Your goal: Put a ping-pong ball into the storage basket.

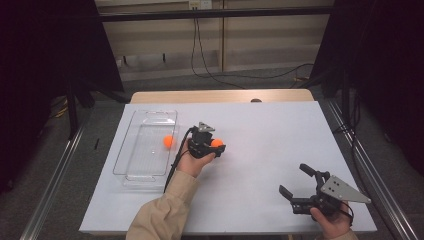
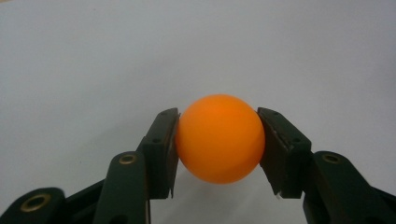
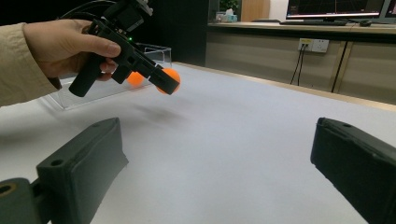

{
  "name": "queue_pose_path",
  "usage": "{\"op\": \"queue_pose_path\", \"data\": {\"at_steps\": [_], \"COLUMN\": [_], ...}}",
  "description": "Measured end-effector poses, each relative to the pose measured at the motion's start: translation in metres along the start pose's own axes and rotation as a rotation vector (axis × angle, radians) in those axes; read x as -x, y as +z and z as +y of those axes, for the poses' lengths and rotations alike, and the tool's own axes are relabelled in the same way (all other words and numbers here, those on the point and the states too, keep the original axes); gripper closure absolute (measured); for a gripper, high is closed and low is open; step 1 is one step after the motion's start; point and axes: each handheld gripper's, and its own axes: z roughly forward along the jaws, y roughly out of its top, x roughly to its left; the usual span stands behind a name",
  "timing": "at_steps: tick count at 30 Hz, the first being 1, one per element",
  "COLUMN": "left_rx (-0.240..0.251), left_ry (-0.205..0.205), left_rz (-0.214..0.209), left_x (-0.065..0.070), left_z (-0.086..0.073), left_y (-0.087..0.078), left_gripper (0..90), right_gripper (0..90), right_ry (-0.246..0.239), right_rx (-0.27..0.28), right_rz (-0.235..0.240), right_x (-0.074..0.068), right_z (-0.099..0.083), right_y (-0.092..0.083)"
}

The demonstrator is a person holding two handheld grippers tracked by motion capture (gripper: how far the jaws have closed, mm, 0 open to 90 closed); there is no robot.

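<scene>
**Ball number two heading for the bin**

Sitting across most of the scene: a white tabletop [image 1: 260, 165], nearly bare. Resting on its left part: a clear plastic bin [image 1: 131, 150], long and shallow, already carrying one orange ball [image 1: 168, 141] inside near its right wall. So, judging by that, roughly one drop done and a second one underway, nothing else orange lying around on the sheet as far as visible.

Hovering just right of the bin: the left claw [image 1: 216, 146], held up off the sheet, shadow falling below it in the right gripper view. Clamping the second orange ball [image 2: 219, 138] squarely between both pads, one pad pressing each side at about the widest part, ball poking out in front. Looking like a solid, centred grip, no tilt or slipping to speak of.

Still left to do, by my guess: swinging that ball over the bin wall and letting go inside, next to the first one.

Parked at the near right corner of the tabletop, well apart from everything: the right claw [image 1: 296, 181], spread wide, gripping nothing, touching no ball. Just idling there pointing toward the action, probably waiting for a turn, if any.
</scene>
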Motion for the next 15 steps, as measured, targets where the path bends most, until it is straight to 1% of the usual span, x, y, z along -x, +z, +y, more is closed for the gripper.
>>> {"op": "queue_pose_path", "data": {"at_steps": [2,3,6,9,12,14,15], "left_rx": [0.002,0.004,0.007,0.004,0.008,0.004,0.008], "left_ry": [-0.003,0.001,-0.011,-0.004,-0.021,-0.016,-0.026], "left_rz": [-0.008,-0.005,-0.003,0.002,0.001,0.003,0.004], "left_x": [0.0003,0.0000,-0.0001,-0.0016,-0.0022,-0.0038,-0.0038], "left_z": [0.0000,0.0002,0.0006,0.0006,0.0000,0.0002,0.0001], "left_y": [-0.0007,-0.0015,-0.0037,-0.0057,-0.0071,-0.0091,-0.0099], "left_gripper": [50.9,50.9,50.9,50.9,50.9,50.9,50.9], "right_gripper": [2.1,2.1,2.1,2.1,2.1,2.1,2.1], "right_ry": [0.001,0.001,0.000,0.001,0.000,0.001,0.001], "right_rx": [0.001,0.000,0.000,0.000,0.000,-0.001,-0.001], "right_rz": [-0.001,-0.001,0.000,0.000,0.000,-0.001,-0.001], "right_x": [0.0001,0.0002,0.0002,0.0000,-0.0001,-0.0002,-0.0003], "right_z": [0.0000,-0.0001,-0.0001,-0.0001,0.0000,0.0001,0.0001], "right_y": [-0.0002,-0.0002,-0.0001,-0.0001,-0.0001,-0.0001,-0.0001]}}
